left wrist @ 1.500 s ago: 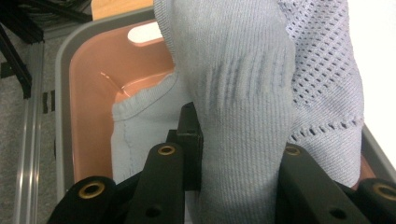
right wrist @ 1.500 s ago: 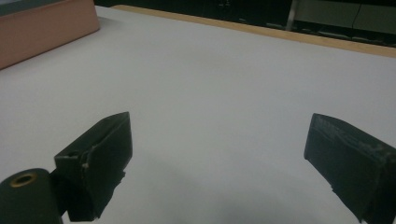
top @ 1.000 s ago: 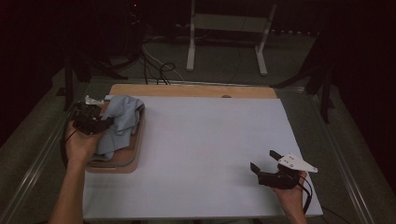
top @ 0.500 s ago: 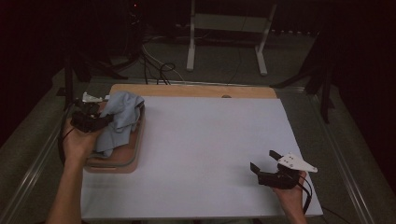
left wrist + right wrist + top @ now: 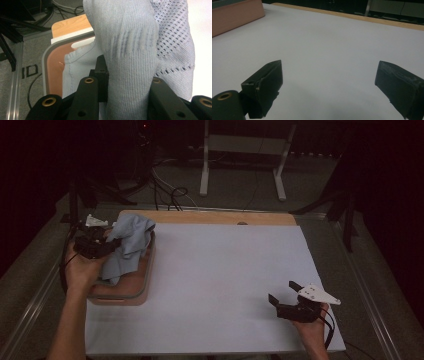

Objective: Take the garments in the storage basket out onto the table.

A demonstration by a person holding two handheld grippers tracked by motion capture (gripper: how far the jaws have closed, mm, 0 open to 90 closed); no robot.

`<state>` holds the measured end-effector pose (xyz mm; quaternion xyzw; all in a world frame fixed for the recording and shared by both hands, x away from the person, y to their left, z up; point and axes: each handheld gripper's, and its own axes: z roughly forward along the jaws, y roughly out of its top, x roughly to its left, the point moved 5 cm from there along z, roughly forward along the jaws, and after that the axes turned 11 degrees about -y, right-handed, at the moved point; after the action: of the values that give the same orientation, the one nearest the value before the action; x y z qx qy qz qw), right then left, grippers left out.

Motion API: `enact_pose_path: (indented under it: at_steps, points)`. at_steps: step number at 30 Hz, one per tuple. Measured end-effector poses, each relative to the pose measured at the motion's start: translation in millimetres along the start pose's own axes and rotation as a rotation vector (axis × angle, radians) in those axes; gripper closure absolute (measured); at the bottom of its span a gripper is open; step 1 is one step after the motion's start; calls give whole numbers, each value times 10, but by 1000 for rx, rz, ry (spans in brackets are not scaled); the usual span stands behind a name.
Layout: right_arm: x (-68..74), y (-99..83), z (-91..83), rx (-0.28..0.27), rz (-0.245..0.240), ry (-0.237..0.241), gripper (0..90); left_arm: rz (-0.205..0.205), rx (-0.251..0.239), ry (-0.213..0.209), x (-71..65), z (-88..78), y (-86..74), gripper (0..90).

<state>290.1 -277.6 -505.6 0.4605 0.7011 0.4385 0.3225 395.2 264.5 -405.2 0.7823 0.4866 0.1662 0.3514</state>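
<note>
The left gripper (image 5: 100, 245) pinches a bunched fold of the pale-blue garment (image 5: 127, 247) over the tray (image 5: 127, 296) — trailing fabric could snag its rim. The right gripper's (image 5: 285, 294) fingers (image 5: 265, 83) are spread, idle.

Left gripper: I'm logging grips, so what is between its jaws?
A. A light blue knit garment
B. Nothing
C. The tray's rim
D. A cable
A: in the left gripper view, the left gripper has its jaws closed on a bunched fold of the light blue knit garment, above the tray.
</note>
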Motion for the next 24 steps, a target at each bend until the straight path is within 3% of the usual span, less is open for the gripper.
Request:
enact_pose_path:
  at_steps: [24]
  points:
    - [2, 0, 1, 1, -1, 1, 78, 42, -19, -45, -146, -23, 136, 746]
